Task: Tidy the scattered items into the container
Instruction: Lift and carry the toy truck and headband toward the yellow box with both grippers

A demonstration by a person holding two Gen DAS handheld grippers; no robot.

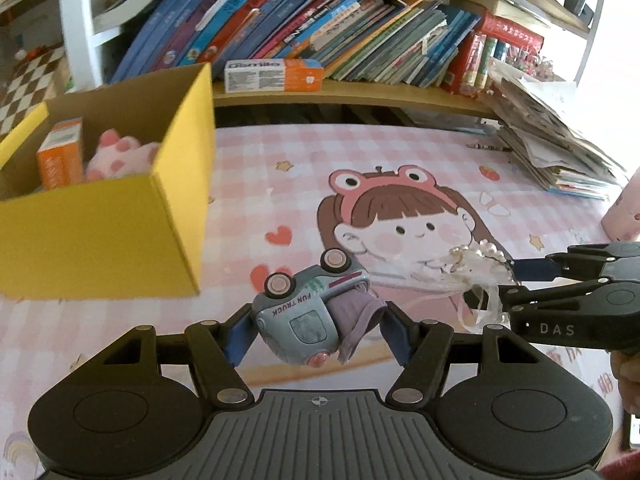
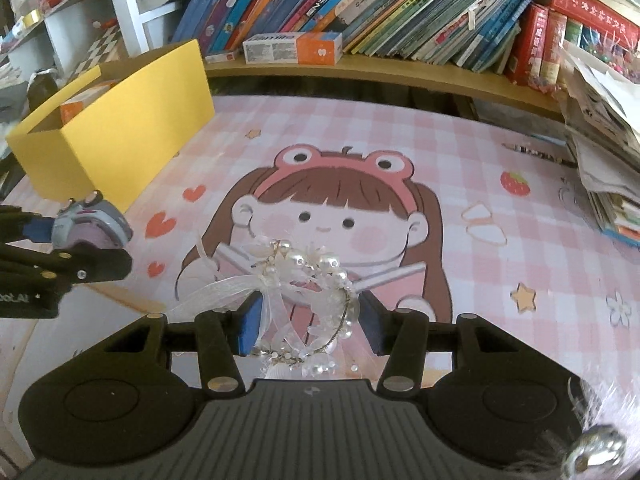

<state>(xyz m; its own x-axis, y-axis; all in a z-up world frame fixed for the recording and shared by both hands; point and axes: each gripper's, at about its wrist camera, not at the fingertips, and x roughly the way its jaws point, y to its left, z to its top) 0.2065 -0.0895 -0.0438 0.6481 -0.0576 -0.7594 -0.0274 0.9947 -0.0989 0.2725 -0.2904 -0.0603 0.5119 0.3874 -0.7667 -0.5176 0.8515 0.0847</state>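
Left gripper: clamped on toy truck and purple cloth.
Right gripper: gripping pearl bracelet.
Yellow box: nearby on bench.

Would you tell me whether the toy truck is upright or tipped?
Tipped: the toy truck, held in the left gripper, shows its wheels pointing upward.

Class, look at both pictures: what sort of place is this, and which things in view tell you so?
Most likely a child's desk or study corner at home. A shelf packed with leaning picture books runs along the back, the desk mat shows a cartoon girl on pink checks, and a toy car is held above it.
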